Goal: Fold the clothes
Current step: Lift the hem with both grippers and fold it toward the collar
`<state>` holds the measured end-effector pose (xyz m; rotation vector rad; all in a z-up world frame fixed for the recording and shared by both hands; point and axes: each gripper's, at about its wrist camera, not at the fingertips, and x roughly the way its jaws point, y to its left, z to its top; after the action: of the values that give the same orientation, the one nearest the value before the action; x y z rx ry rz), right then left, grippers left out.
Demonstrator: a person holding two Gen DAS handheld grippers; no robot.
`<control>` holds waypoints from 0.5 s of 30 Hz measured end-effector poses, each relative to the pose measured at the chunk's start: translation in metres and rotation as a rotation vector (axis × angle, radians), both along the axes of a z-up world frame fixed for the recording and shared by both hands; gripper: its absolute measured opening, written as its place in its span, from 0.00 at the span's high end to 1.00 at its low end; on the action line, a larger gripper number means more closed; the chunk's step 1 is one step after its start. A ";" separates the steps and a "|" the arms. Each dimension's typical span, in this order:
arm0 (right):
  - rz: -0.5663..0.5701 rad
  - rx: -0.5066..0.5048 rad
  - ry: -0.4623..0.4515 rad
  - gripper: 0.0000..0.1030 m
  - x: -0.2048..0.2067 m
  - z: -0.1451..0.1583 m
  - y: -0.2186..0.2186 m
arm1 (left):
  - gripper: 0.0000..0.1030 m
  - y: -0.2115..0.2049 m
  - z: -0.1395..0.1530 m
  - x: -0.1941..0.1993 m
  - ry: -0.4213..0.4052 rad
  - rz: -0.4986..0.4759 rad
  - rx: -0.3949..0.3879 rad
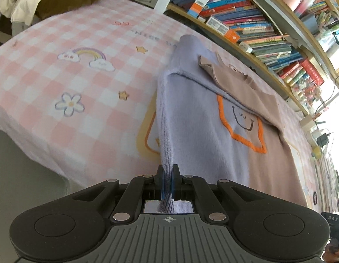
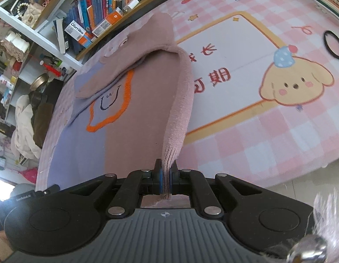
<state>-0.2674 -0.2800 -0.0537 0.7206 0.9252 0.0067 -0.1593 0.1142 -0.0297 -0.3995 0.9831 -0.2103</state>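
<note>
Two-tone knit sweater [image 1: 213,135] lies on a surface covered by a pink checked cloth [image 1: 59,65] (bed or counter, cannot tell which), bookshelf [image 1: 257,22] running along the far side. Left half of the garment is lilac, right half dusty pink, with an orange-outlined smiling patch [image 1: 241,122] across the chest. Both sleeves appear already turned in over the body: a pink sleeve [image 2: 108,81] lies diagonally across the chest, and a lilac fold edge shows beneath it. Left claw [image 1: 167,182] is pinched shut on the ribbed lilac hem corner; right claw [image 2: 166,179] is pinched shut on the ribbed pink hem corner. Each grip sits at an outer corner of the near edge, which keeps the hem spread between the two claws so it would not sag or bunch in the middle. The hem rises from the cloth toward both claws, so the near edge is lifted while the collar end stays flat. Judgement: this fits carrying the hem toward the collar to halve the body lengthwise. Risk: the loose sleeves may slide if the lift is uneven. A black ring [image 2: 332,45] lies well apart on the cloth.
</note>
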 end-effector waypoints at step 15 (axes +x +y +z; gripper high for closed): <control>-0.003 0.096 -0.120 0.95 0.013 0.042 -0.008 | 0.96 -0.002 0.025 0.016 -0.051 0.058 -0.228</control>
<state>-0.2546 -0.2880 -0.0112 0.8022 0.8132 0.0909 -0.1432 0.1126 -0.0046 -0.6268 0.8986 -0.2801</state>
